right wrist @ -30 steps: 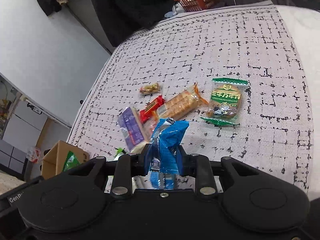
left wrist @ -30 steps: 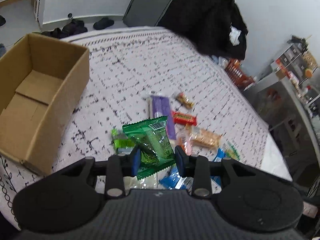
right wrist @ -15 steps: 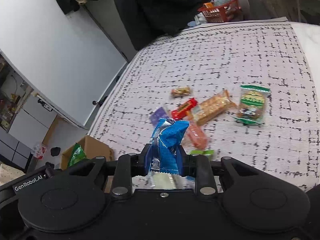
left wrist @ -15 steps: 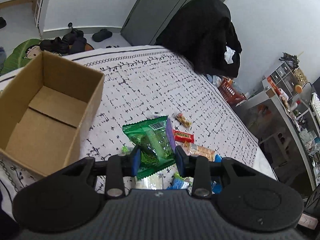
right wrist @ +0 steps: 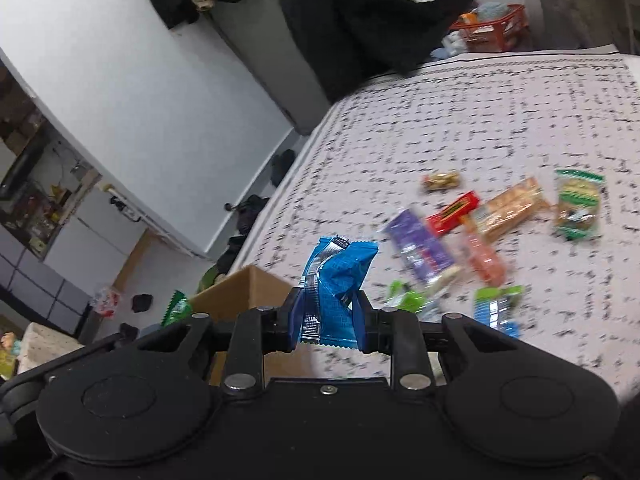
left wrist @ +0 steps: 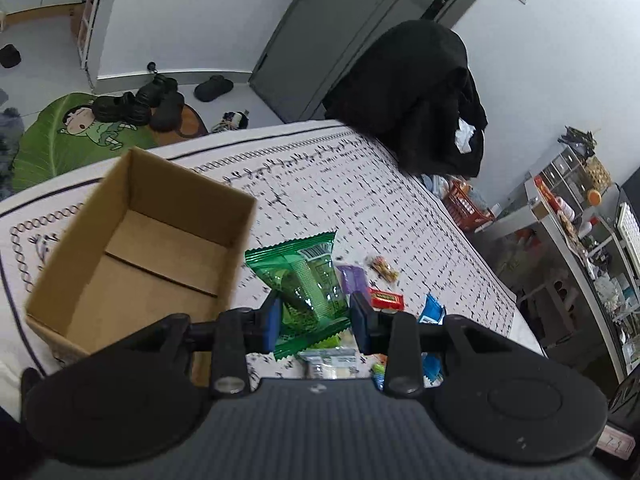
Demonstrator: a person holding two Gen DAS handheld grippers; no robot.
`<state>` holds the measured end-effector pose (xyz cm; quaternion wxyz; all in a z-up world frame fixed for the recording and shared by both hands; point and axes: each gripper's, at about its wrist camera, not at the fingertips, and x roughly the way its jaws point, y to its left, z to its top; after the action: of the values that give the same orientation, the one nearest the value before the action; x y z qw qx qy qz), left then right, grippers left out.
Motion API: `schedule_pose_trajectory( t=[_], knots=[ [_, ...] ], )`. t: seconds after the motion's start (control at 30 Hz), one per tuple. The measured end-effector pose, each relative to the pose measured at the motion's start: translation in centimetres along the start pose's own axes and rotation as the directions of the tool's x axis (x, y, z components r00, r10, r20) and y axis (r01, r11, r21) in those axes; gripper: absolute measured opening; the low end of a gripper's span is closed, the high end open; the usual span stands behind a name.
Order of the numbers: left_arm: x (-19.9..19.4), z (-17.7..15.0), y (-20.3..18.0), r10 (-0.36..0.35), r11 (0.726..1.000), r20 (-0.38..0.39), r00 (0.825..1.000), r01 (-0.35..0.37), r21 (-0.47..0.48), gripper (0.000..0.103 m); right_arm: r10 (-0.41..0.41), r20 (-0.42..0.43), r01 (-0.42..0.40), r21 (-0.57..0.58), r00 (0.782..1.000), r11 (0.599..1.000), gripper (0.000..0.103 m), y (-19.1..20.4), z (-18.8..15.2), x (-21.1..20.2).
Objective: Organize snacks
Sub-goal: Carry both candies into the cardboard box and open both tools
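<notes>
Pinching a green snack bag [left wrist: 306, 280] between its two fingers, the left claw [left wrist: 315, 320] is holding it up in the lower middle of the left wrist view, the bag's crimped top edge pointing toward the upper right. An open cardboard box [left wrist: 136, 240] is sitting on the patterned bedspread [left wrist: 360, 184] at the left of that frame, just left of the bag, and its inside is showing only bare cardboard flaps. Beyond the claw, a purple packet [left wrist: 354, 278], a red bar [left wrist: 386, 299] and a small gold candy [left wrist: 384, 270] are lying on the bedspread to the right of the bag.

In the right wrist view, the right claw [right wrist: 327, 322] is gripping a blue snack packet [right wrist: 336, 280] at lower center, the packet standing upright and crumpled between the fingers. The box's corner [right wrist: 240, 292] is showing just left of it. Other snacks are lying scattered at the right of the frame: an orange cracker pack [right wrist: 508, 212], a green-edged packet [right wrist: 578, 204] and a pink packet [right wrist: 482, 258], all blurred.
</notes>
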<state>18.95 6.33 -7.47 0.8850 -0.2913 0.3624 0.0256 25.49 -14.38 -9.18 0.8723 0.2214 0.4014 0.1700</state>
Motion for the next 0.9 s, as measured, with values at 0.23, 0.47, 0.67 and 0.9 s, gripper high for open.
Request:
schedule_pose_trajectory(
  t=[0.23,0.47,0.67,0.9],
  knots=[
    [-1.4,1.4,2.4,0.005,1.000,0.006,1.000,-0.005,-0.012,0.035,0.030,0.004,-0.029,-0.031,1.000,0.999,0.026,3.3,-0.5,0.2],
    [-2.0,2.7,4.6,-0.008,1.000,0.000,1.000,0.008,-0.028,0.035,0.032,0.001,-0.032,-0.067,0.999,0.997,0.026,6.3,-1.1,1.1],
    [-2.1,4.1,7.0,-0.023,0.997,0.002,1.000,0.023,-0.072,0.035,0.049,-0.016,-0.051,-0.079,0.999,0.996,0.026,8.8,-1.6,2.5],
    [-1.3,5.6,9.6,-0.020,0.994,-0.014,1.000,0.019,-0.111,0.035,0.050,-0.051,-0.055,-0.096,0.997,0.994,0.026,10.8,-2.3,4.7]
  ],
)
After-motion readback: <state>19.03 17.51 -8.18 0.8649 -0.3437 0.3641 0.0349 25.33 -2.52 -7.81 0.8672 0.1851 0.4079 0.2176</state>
